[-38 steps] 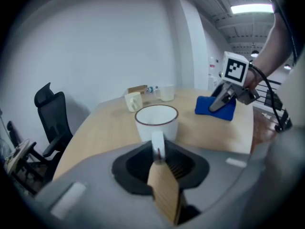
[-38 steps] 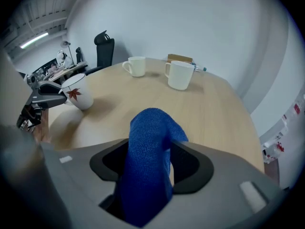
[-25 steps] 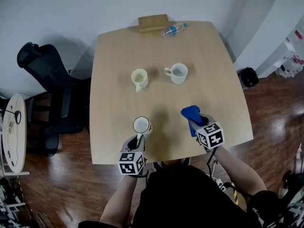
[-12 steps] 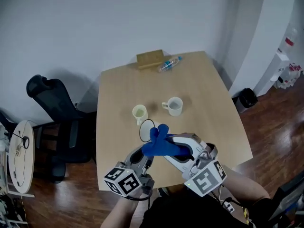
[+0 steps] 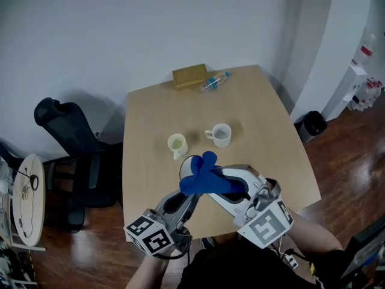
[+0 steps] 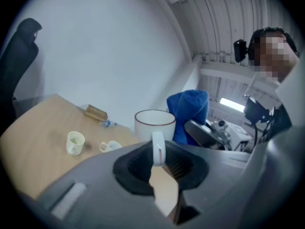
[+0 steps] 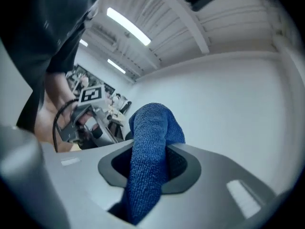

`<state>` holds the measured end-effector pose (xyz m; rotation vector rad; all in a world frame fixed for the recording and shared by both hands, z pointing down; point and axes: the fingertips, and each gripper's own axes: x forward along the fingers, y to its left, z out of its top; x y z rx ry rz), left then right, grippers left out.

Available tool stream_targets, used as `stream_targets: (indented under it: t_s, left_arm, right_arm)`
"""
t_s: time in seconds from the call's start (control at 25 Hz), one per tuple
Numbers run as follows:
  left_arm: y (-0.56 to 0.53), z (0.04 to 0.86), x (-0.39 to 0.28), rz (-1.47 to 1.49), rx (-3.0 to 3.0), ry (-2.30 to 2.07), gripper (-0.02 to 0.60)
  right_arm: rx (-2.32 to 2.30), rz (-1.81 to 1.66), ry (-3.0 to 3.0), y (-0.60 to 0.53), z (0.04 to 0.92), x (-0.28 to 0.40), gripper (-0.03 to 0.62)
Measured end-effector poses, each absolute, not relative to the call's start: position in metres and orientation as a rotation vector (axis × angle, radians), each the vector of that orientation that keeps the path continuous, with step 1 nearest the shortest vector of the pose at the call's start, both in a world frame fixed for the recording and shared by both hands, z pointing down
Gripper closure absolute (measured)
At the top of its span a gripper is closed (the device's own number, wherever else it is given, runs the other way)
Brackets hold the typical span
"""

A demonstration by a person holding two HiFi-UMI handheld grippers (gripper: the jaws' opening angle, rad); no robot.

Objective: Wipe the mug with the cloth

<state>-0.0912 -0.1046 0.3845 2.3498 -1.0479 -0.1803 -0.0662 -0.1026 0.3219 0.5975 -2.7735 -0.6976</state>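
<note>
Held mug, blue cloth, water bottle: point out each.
held mug [image 6: 145, 130], left gripper view, on its white side wall.
blue cloth [image 7: 148, 147], right gripper view, on its bunched middle.
water bottle [image 5: 213, 82], head view, on its clear body.

Your left gripper [image 5: 185, 198]: jaws clamped tight on mug [image 6: 155, 123] handle. Right gripper [image 5: 224, 184]: jaws pinching cloth [image 7: 150, 142]. Both held up over near edge of tabletop [image 5: 271, 137], roughly level, pointing away from you, tips angled in toward each other, nearly meeting.
</note>
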Motion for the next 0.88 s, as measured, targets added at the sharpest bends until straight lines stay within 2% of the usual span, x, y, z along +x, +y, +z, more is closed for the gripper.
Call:
stream_targets:
  t_s: [0.2, 0.4, 0.68, 0.88]
  left_arm:
    - [-0.077, 0.366, -0.085, -0.158, 2.492, -0.782, 0.518]
    - [-0.030, 0.336, -0.065, -0.119, 2.630, -0.415, 0.518]
    - [0.020, 0.310, -0.032, -0.201, 2.738, 0.031, 0.518]
    - [0.032, 0.303, -0.024, -0.257, 2.740, 0.126, 0.518]
  right_arm:
    - [0.296, 0.208, -3.179, -0.120, 0.302, -0.040, 0.479]
    - [-0.268, 0.908, -3.201, -0.126, 0.306, -0.025, 0.479]
    - [-1.121, 1.566, -2.931, -0.072, 0.308, -0.041, 0.480]
    - [-1.343, 1.733, -2.777, -0.044, 0.308, -0.055, 0.480]
